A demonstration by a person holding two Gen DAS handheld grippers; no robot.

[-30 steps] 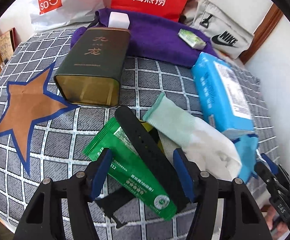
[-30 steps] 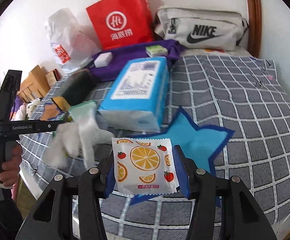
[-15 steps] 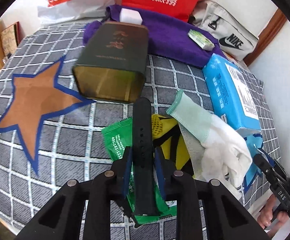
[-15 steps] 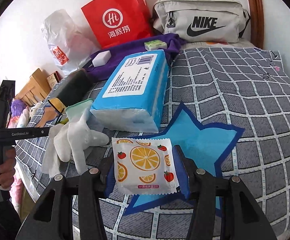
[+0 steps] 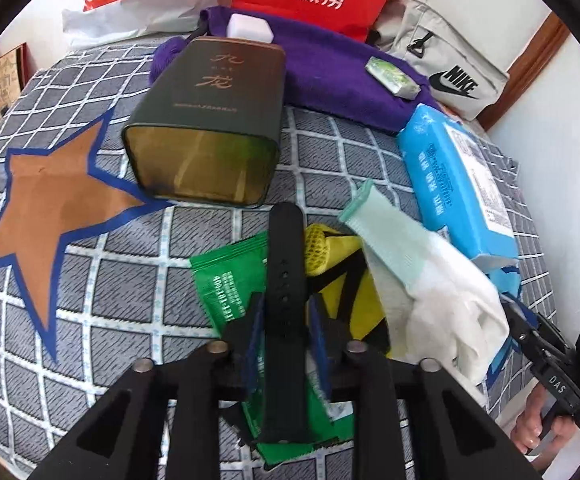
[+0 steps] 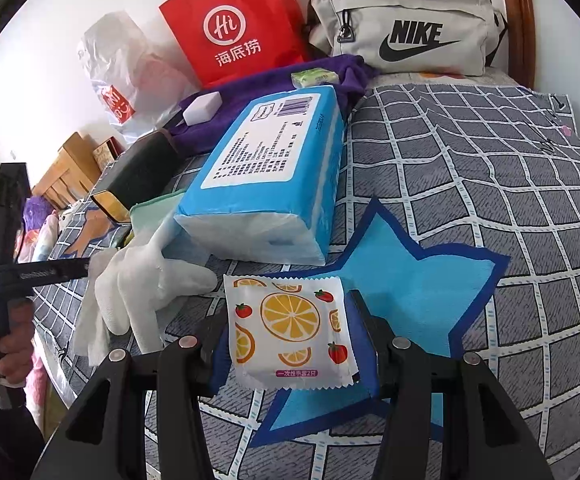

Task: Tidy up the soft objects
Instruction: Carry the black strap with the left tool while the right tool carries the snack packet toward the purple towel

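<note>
Left wrist: strap [image 5: 285, 280] between hand-held gripper [image 5: 285, 334] pads.

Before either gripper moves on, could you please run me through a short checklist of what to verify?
1. Left gripper closed on the black strap: the jaws are opening slightly, but the pads still press its sides; ok for now.
2. Strap free of the green packet beneath it: cannot tell.
3. Right gripper holding the fruit-print packet: ok, pads on both edges.
4. Blue star below that packet unobstructed: ok.
5. White glove clear of the right gripper: ok, lying to one side.
</note>
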